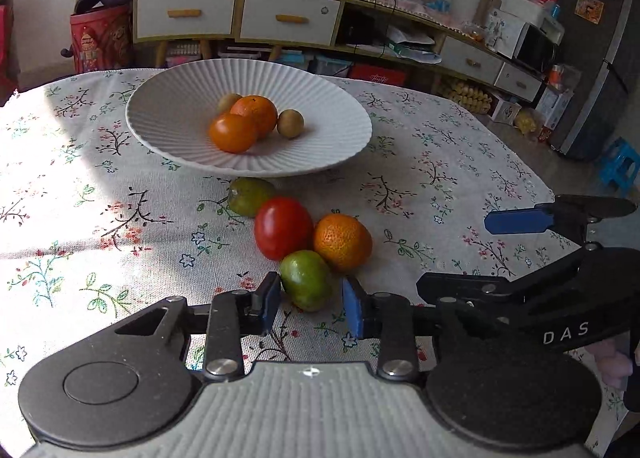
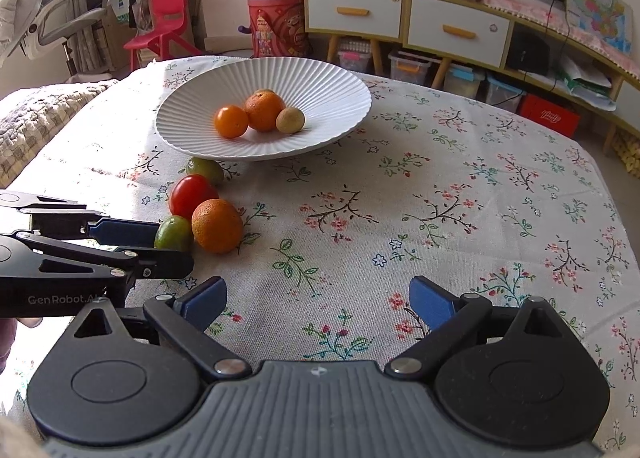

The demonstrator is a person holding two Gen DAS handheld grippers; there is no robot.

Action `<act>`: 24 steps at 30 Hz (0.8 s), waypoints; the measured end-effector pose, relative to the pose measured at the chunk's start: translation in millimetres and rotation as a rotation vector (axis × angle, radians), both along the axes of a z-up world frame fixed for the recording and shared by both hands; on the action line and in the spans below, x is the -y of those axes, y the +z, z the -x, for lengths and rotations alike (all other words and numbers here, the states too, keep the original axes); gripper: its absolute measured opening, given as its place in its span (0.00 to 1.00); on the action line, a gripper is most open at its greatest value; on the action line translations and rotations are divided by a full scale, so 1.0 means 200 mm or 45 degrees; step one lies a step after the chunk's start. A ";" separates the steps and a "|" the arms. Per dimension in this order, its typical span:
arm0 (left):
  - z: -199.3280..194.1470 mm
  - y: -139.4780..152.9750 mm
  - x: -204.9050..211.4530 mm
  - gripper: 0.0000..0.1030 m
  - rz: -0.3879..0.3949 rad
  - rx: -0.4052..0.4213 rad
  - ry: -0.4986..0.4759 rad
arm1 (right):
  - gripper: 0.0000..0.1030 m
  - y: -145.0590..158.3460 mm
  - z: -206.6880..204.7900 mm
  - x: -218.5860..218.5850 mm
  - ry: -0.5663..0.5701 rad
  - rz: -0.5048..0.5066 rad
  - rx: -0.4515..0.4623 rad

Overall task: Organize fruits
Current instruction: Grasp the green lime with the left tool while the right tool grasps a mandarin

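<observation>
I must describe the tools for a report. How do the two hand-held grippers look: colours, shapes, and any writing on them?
Both are alike. The left gripper and the right gripper have black linkage arms with silver pivot pins, two round black discs on a ribbed grey body, and flat blue pads on the fingers. White lettering reads "GenRobot.AI" on the left one's side and "DAS" on the right one's. No cables show.

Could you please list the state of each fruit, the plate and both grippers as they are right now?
left gripper: shut on the green fruit.
right gripper: open, empty, over bare cloth.
green fruit: on the cloth, between the left pads.
red tomato: loose on the cloth.
orange: loose on the cloth.
second green fruit: on the cloth at the plate's edge.
plate: upright, holding four fruits.
</observation>
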State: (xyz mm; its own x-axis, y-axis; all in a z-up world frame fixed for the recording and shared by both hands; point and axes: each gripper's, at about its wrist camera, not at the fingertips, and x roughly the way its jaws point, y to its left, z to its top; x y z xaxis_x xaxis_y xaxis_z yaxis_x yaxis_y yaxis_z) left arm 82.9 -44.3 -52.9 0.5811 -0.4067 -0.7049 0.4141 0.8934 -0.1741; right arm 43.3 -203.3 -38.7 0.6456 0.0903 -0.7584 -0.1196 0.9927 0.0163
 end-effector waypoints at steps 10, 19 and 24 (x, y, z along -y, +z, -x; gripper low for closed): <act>0.01 0.01 -0.03 0.09 -0.043 0.006 0.011 | 0.94 0.00 -0.01 -0.03 0.018 0.002 0.003; 0.01 0.03 -0.13 0.09 -0.087 -0.011 0.067 | 0.89 0.01 -0.05 -0.11 0.052 0.000 0.002; 0.00 0.04 -0.18 0.09 -0.086 -0.020 0.091 | 0.85 0.01 -0.07 -0.16 0.082 -0.001 -0.003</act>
State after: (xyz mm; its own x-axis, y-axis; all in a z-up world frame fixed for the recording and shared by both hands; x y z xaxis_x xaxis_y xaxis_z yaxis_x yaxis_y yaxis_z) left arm 82.4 -8.9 -45.4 0.5954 -0.3155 -0.7388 0.3465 0.9306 -0.1182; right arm 57.8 -170.6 -37.0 0.6363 0.1322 -0.7600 -0.1832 0.9829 0.0176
